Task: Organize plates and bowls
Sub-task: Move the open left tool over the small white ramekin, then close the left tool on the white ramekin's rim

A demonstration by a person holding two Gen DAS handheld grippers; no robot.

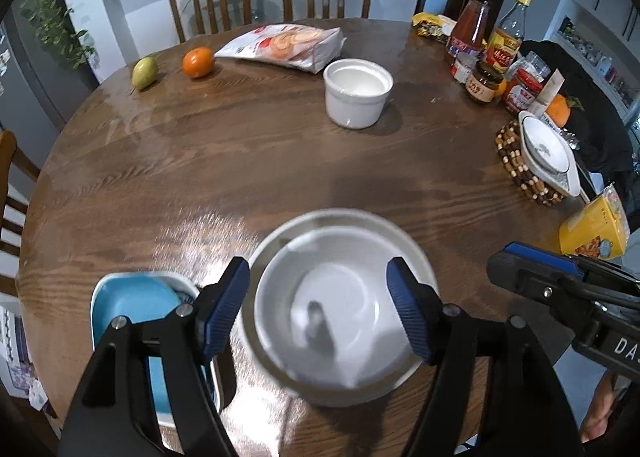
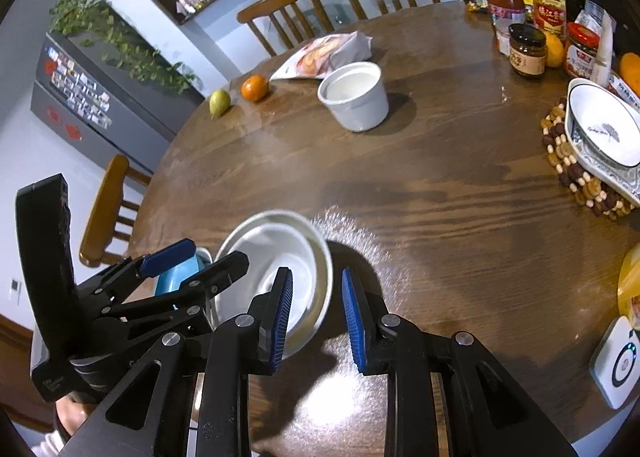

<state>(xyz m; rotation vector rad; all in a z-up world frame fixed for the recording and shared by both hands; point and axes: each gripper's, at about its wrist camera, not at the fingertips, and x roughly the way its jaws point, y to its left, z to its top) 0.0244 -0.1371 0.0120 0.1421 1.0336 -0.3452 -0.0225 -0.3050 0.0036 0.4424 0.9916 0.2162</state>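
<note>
A white bowl (image 1: 340,317) sits in a grey plate (image 1: 280,241) at the near table edge; both also show in the right wrist view (image 2: 276,257). My left gripper (image 1: 320,309) is open, its fingers astride the bowl without touching it. My right gripper (image 2: 316,317) is open just right of the plate rim, one finger over the rim. A blue dish (image 1: 132,305) in a white tray sits left of the plate. A white ramekin (image 1: 358,91) stands mid-table. A patterned bowl (image 2: 604,129) on a plate rests on a beaded trivet (image 2: 568,173) at the right.
An orange (image 1: 198,61), a pear (image 1: 144,73) and a snack bag (image 1: 288,45) lie at the far side. Bottles and jars (image 1: 484,53) crowd the far right. A yellow packet (image 1: 596,229) and a white device (image 2: 618,365) lie near right. Chairs surround the table.
</note>
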